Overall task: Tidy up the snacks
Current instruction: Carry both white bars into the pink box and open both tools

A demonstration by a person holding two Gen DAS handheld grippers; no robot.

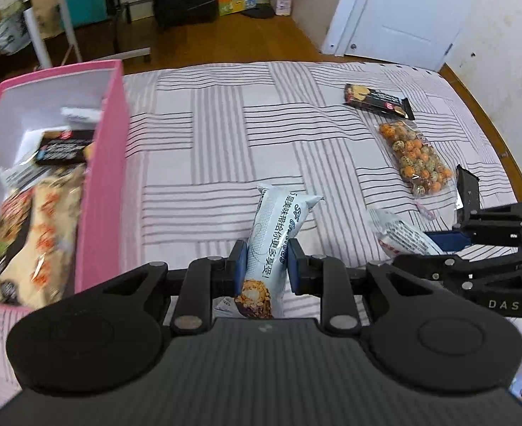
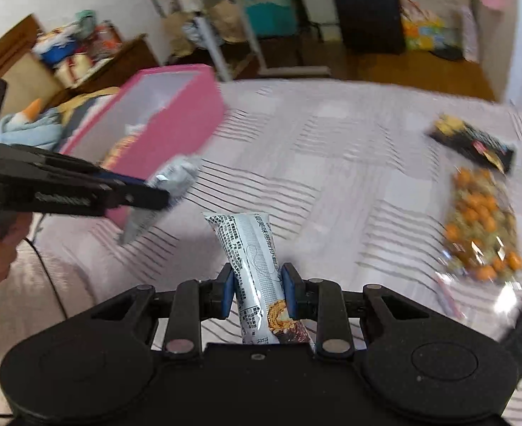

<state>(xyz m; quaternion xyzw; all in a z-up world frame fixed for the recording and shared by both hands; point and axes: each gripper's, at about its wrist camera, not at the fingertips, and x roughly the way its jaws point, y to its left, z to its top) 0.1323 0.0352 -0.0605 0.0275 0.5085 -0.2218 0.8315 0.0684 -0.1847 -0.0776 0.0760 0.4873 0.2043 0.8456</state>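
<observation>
Two bars are being carried binward: one [image 1: 271, 245] pinched in the left gripper [image 1: 266, 261], another [image 2: 257, 284] in the right gripper [image 2: 257, 285]. Pink bin [image 1: 101, 177], left of the jaws, is probably being targeted next; release needed over it.

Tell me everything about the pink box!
The pink box is a tall, open rectangular bin with pink outsides and white insides, maybe fabric or card. It stands upright on the striped bedsheet at the bed's left edge. Several snack packets are piled inside. Neither pair of tongs touches it.
</observation>
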